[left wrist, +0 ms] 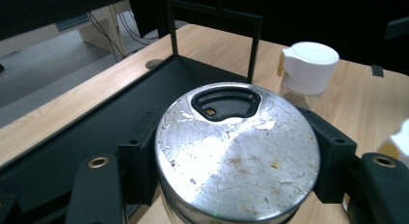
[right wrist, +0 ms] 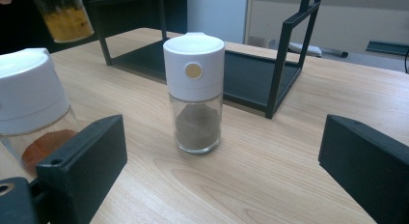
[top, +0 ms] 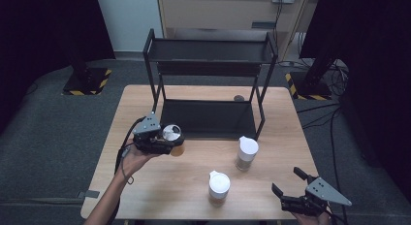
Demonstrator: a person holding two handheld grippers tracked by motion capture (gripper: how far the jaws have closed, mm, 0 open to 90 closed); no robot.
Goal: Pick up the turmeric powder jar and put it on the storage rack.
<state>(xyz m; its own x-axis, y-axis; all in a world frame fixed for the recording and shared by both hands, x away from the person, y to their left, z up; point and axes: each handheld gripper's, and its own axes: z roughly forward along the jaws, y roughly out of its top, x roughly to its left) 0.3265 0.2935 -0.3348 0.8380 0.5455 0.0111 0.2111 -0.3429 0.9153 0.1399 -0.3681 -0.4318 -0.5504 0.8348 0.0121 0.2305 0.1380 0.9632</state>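
High view: a wooden table (top: 160,186) with a black two-tier rack (top: 208,84) at its far side. At centre left, the left gripper (top: 167,141) is clenched around a metal-lidded jar (top: 173,136) holding an amber-coloured filling, lifted just in front of the rack's lower shelf. Two white-capped jars stand on the table: one at centre right (top: 246,153), one lower centre (top: 218,187). At lower right, the right gripper (top: 290,182) rests with its jaws spread, holding nothing.

Left gripper view: the scratched silver lid (left wrist: 236,156) sits in the lower centre, black jaws pressed against both sides. The rack's lower shelf (left wrist: 87,132) lies just behind, to the left. To shelve the jar well, keep it upright and clear the shelf's front lip before lowering.

Right gripper view: the jaws stand wide at the bottom corners; a white-capped jar of brown powder (right wrist: 195,93) stands between them, untouched. The lifted jar shows at upper left (right wrist: 62,16).
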